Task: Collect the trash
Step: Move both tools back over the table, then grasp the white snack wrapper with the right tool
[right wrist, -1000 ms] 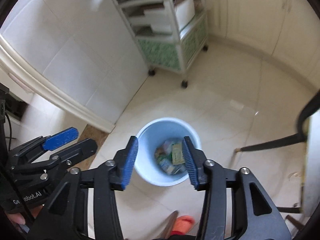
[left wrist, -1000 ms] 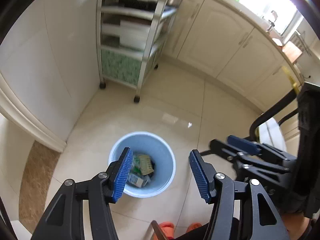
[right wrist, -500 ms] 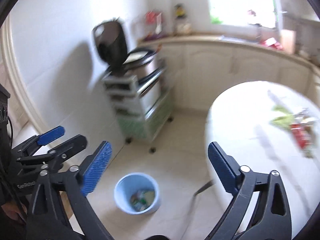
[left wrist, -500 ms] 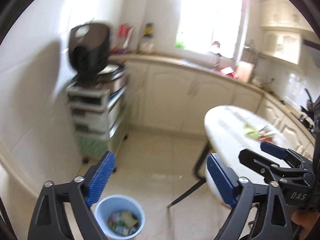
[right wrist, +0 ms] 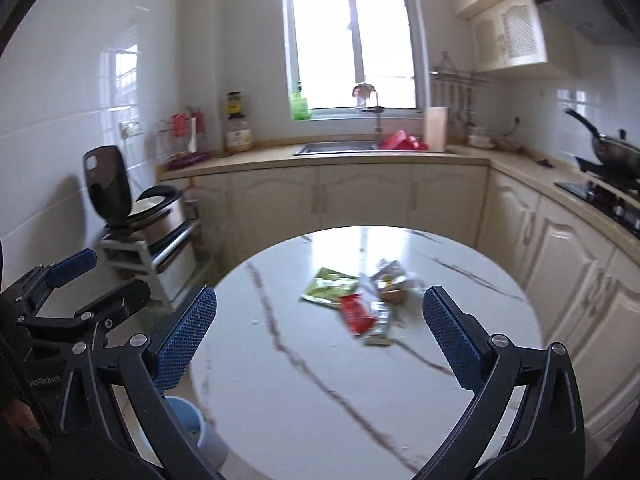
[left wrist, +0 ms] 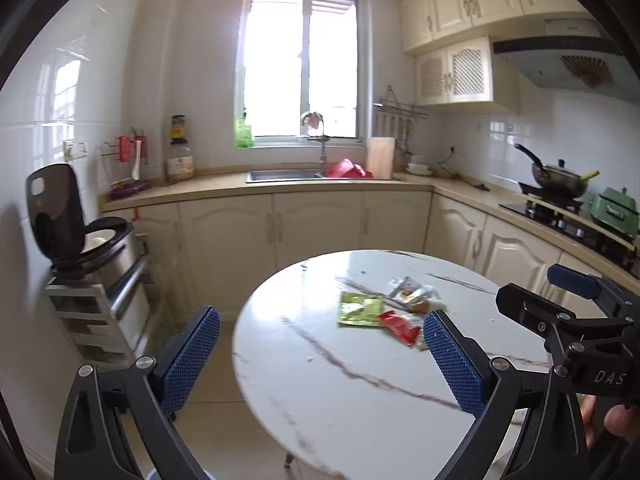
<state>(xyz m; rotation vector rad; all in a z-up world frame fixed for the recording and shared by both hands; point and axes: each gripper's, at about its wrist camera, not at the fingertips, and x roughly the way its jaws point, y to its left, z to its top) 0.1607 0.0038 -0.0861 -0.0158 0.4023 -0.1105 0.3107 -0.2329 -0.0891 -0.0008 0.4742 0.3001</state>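
Several wrappers lie near the far middle of a round white marble table: a green packet, a red one and a crumpled clear one. The right wrist view shows the green packet, the red wrapper and a silvery one. My left gripper hovers short of the table's near edge, its jaws opening with nothing between them. My right gripper is beside it, also opening and empty. A light blue bin stands on the floor under the table's left edge.
A white trolley with an open rice cooker stands at the left wall. Cream cabinets and a counter with a sink run along the back. A stove with a pan is on the right.
Both grippers rose from over the blue bin and swung up toward the table. Both sets of jaws spread much wider. The bin dropped to the bottom of the views.
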